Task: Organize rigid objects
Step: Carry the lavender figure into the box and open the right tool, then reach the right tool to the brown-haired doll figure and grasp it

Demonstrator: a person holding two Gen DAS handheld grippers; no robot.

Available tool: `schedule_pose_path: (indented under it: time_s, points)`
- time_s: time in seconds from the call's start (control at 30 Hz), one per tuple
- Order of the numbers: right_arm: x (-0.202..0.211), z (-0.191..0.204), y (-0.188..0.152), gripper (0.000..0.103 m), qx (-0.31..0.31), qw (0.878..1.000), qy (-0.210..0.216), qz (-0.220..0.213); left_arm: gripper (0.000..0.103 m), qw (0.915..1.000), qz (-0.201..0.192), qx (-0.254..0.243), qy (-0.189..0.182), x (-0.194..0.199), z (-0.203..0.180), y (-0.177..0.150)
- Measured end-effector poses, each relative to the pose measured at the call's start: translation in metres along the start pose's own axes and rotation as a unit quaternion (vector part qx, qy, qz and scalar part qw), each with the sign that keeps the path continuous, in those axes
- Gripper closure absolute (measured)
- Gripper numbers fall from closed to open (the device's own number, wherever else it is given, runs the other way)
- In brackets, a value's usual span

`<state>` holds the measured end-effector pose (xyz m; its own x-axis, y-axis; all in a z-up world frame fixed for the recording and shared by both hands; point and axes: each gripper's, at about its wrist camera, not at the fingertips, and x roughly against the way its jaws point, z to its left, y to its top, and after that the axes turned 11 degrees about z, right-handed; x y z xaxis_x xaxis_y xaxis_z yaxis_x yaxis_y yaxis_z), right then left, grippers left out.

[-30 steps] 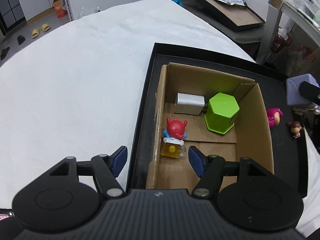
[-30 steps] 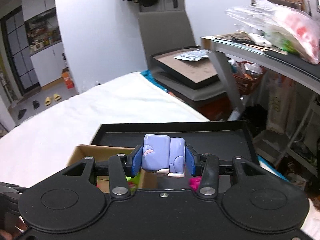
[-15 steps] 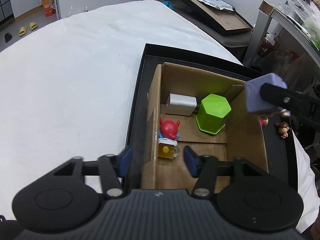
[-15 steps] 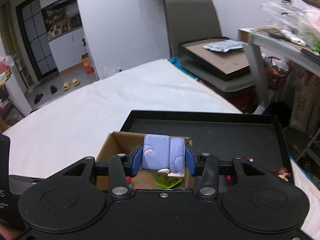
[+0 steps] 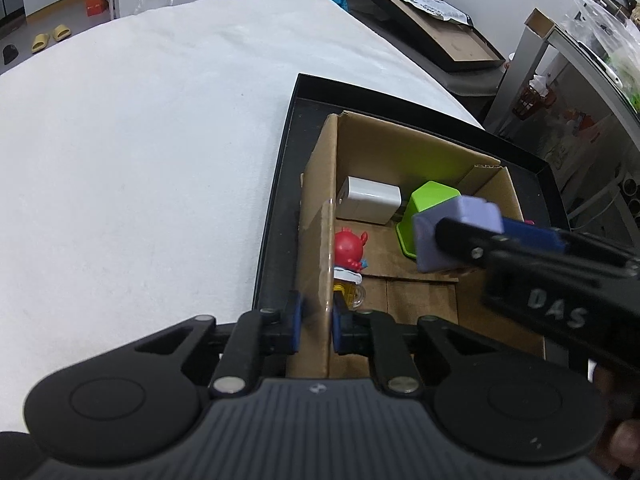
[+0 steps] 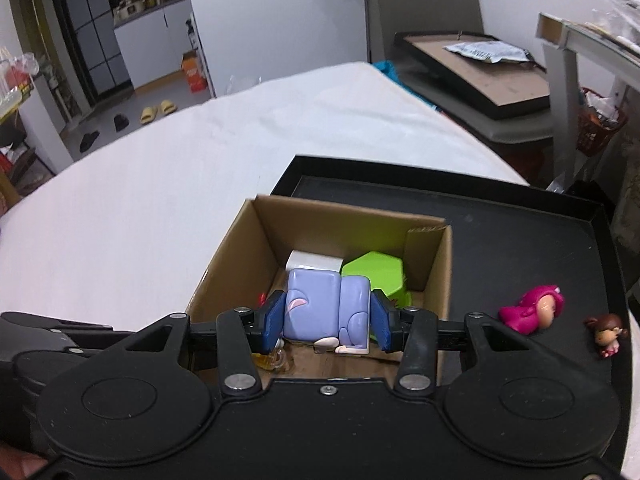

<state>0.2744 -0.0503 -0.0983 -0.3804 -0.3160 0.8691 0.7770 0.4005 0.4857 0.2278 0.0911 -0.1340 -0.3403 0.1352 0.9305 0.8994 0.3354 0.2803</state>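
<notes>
In the left wrist view, the left tongs [image 5: 316, 322] were pinching the near-left wall of the cardboard box [image 5: 320, 216], one blue pad outside and one inside. The box sat in a black tray [image 5: 276, 200] on the white-covered worktop [image 5: 140, 140]. Inside it lay a white block [image 5: 370, 205] against the far wall, a green hexagonal container [image 5: 424, 208] just beside it, a red figure [image 5: 349, 246] near the left wall, and a small yellow mug [image 5: 350, 294] close to the inner pad. The right tongs [image 5: 460, 236] reached in from the right over the box, carrying a lavender block toy [image 5: 452, 224] in front of the green container.

In the right wrist view, the right tongs [image 6: 326, 322] were clamped on the lavender block toy [image 6: 326, 308], a blue pad on each side, held above the open cardboard box [image 6: 352, 220]. Behind the toy showed the white block [image 6: 314, 262] and green hexagonal container [image 6: 374, 270]. On the black tray [image 6: 520, 232], right of the box, lay a pink figure [image 6: 532, 312] and, near it, a small brown-haired figure [image 6: 606, 334].
</notes>
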Motion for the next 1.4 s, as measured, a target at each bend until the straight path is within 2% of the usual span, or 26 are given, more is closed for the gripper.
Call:
schedule_pose_path:
  time_s: [0.5, 0.77, 1.0, 1.1, 1.17, 1.23, 1.4]
  points:
    - [-0.030, 0.009, -0.004, 0.058, 0.001, 0.999, -0.029, 0.041, 0.087, 0.9995, 0.012, 0.006, -0.029, -0.002, 0.008, 0.005]
    - [-0.026, 0.007, -0.005, 0.056, -0.001, 0.999, -0.041, 0.032, 0.086, 0.9996, 0.021, 0.006, -0.018, 0.000, 0.005, 0.005]
    - [-0.009, -0.001, -0.005, 0.056, -0.008, 1.000, -0.025, 0.012, 0.084, 0.9996, 0.027, 0.011, 0.002, 0.009, 0.004, 0.003]
    - [0.002, -0.006, -0.003, 0.055, -0.013, 1.000, -0.018, -0.005, 0.078, 0.9996, 0.023, 0.012, 0.013, 0.014, 0.000, 0.003]
    - [0.010, -0.010, -0.003, 0.055, -0.012, 1.000, -0.013, -0.017, 0.064, 0.9992, 0.023, 0.007, 0.032, 0.017, -0.004, 0.003]
    - [0.017, -0.014, -0.004, 0.055, -0.015, 0.999, -0.011, -0.029, 0.059, 0.9990, 0.016, 0.003, 0.042, 0.021, -0.006, 0.002]
    - [0.026, -0.029, -0.004, 0.048, -0.030, 0.998, -0.020, -0.050, 0.053, 0.9985, 0.013, 0.004, 0.054, 0.026, -0.013, 0.003]
